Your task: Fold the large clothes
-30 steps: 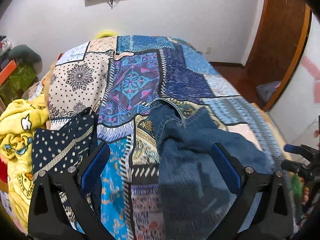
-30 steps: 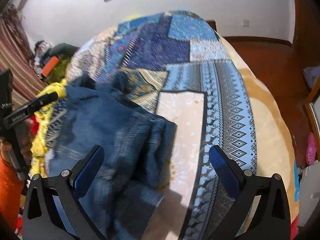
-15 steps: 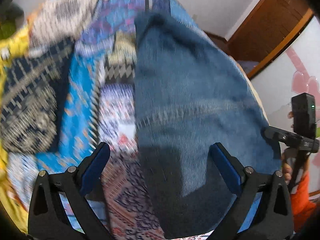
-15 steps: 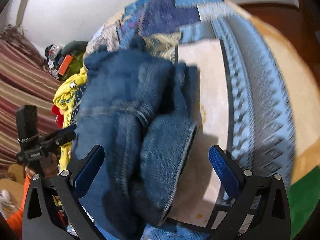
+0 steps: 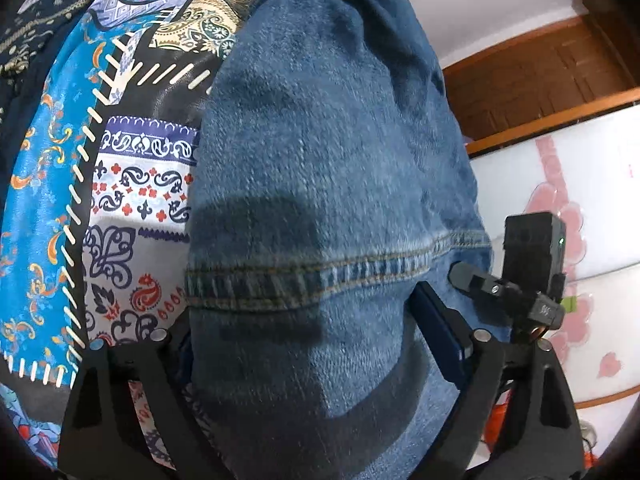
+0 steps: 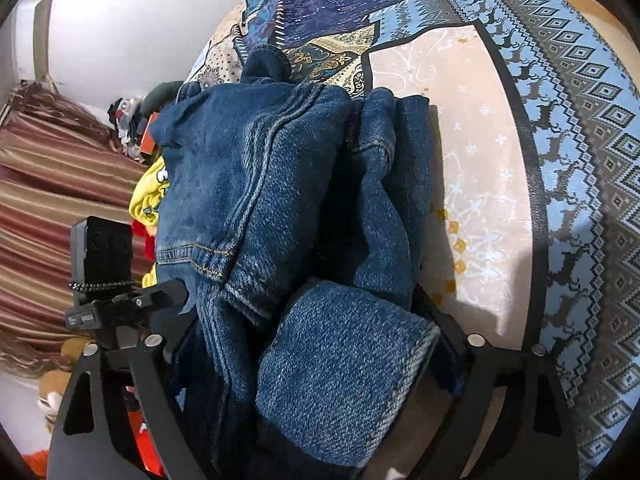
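A pair of blue jeans (image 5: 320, 184) lies on the patchwork bedspread (image 5: 56, 184). In the left wrist view its hem seam runs across just in front of my left gripper (image 5: 308, 344), whose jaws stand wide open with denim lying between them. In the right wrist view the jeans (image 6: 256, 184) are bunched and folded over, with a rolled leg end (image 6: 344, 364) between the wide-open jaws of my right gripper (image 6: 316, 344). The right gripper's body (image 5: 532, 272) shows at the left view's right edge. The left gripper's body (image 6: 104, 280) shows at the right view's left edge.
A dark dotted garment (image 5: 28, 36) lies at the bedspread's left side. A yellow printed cloth (image 6: 150, 196) and a clothes pile (image 6: 132, 120) sit beyond the jeans. Striped curtains (image 6: 48, 200) hang at the left. A wooden door (image 5: 540, 68) and white wall panel (image 5: 580, 184) are on the right.
Both grippers have dropped closer to the bed and moved in over the jeans. The denim now lies between both pairs of jaws. Both stay open.
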Available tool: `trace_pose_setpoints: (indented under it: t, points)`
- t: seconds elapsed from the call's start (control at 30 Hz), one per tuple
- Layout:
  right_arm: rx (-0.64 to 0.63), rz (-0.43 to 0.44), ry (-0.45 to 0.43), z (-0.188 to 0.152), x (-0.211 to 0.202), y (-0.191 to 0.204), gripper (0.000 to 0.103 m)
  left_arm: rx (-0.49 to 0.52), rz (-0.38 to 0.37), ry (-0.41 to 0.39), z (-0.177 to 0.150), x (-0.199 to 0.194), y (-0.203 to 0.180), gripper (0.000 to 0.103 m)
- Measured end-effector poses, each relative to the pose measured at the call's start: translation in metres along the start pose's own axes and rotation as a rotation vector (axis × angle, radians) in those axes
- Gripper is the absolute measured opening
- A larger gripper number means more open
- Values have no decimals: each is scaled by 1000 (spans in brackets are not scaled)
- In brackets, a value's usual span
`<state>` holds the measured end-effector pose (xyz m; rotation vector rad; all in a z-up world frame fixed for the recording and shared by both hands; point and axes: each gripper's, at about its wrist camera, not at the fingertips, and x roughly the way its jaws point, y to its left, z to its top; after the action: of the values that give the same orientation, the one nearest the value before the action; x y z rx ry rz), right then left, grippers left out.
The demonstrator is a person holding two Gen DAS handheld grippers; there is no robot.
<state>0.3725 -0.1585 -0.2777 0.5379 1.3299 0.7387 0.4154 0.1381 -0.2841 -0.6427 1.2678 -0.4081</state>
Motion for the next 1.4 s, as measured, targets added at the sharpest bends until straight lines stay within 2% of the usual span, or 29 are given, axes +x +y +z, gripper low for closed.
trace_pose_setpoints:
  t: [0.07, 0.13, 0.17, 0.23, 0.33, 0.4, 0.5, 0.8, 0.93, 1.1, 1.27, 1.4]
  points:
    - [-2, 7, -1, -1, 0, 2, 77, -15, -7, -14, 1, -5, 5, 80]
    - [4, 15, -3, -1, -2, 5, 64, -20, -6, -37, -3, -10, 5, 72]
    - [5, 6, -4, -2, -3, 8, 62, -19, -6, -46, -5, -12, 5, 68]
    - [-5, -13, -15, -3, -6, 18, 52, -16, -2, -64, -7, -17, 2, 63]
    - [-29, -20, -28, -3, -15, 33, 43, 36, 20, -112, -17, -35, -14, 58]
    - [-49, -21, -33, -5, -21, 49, 41, 70, 37, -146, -23, -50, -25, 57]
    - [-90, -32, -48, -6, -22, 74, 40, 80, 23, -191, -28, -77, -28, 55]
    - [-262, 30, -138, 9, -21, 187, 39, 119, -6, -425, -43, -215, -18, 55]
    - [-333, 71, -165, 20, -2, 236, 39, 131, 22, -509, -30, -261, -9, 55]
    - [-377, 110, -173, 41, 36, 276, 39, 101, 47, -571, -7, -308, 35, 54]
    - [-367, 123, -132, 60, 97, 287, 39, 56, 95, -579, 12, -314, 87, 54]
    - [-327, 72, -74, 75, 160, 272, 39, -39, 144, -512, 41, -285, 145, 54]
